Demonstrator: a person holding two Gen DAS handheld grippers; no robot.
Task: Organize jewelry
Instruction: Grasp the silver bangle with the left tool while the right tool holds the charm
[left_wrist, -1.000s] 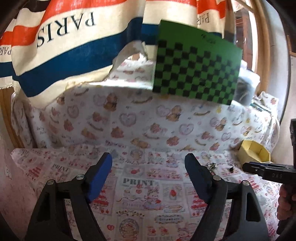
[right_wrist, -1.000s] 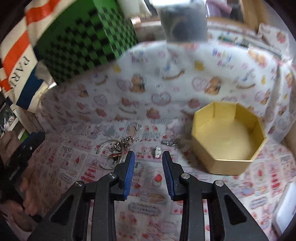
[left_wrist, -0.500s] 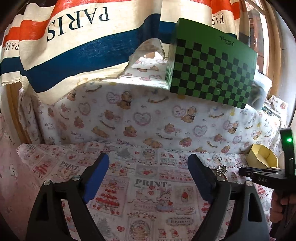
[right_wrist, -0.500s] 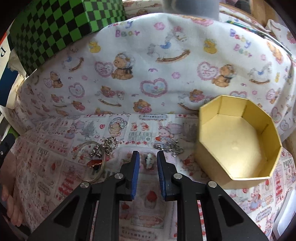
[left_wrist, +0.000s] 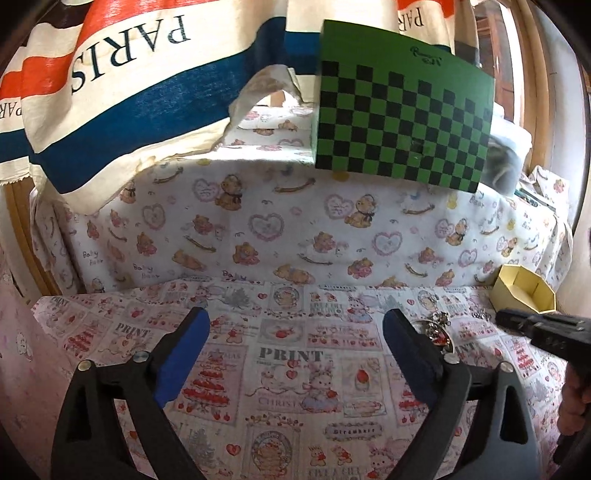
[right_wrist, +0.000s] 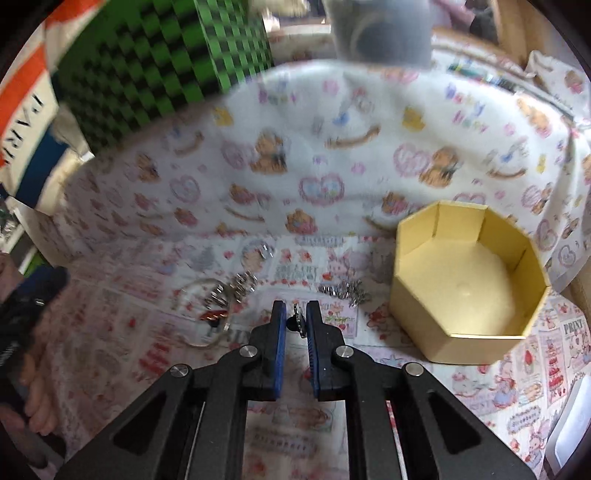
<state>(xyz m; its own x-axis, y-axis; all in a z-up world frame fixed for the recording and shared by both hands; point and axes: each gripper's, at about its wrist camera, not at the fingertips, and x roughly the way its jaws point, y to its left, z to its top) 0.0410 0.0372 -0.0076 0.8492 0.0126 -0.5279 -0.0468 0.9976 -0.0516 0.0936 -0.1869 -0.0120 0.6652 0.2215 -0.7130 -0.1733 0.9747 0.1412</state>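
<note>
The right hand-held gripper (right_wrist: 296, 320) is pinching a small charm (right_wrist: 297, 322) beside the yellow box (right_wrist: 469, 338); the left hand-held gripper (left_wrist: 295, 349) is hovering wide open.

Brightness: both views are well lit with soft daylight, nothing looks dim.
Light source: seems to come from the upper right, by the wooden frame (left_wrist: 517, 55).
Glare: top of the bear-print cloth (left_wrist: 280, 236) is a bit washed out.
Shadows: faint and soft.
Blur: left wrist view is sharp; right wrist view is smeared, especially the green checkered box (right_wrist: 147, 70).
Distortion: heavy fisheye bending, dark corners in both.
</note>
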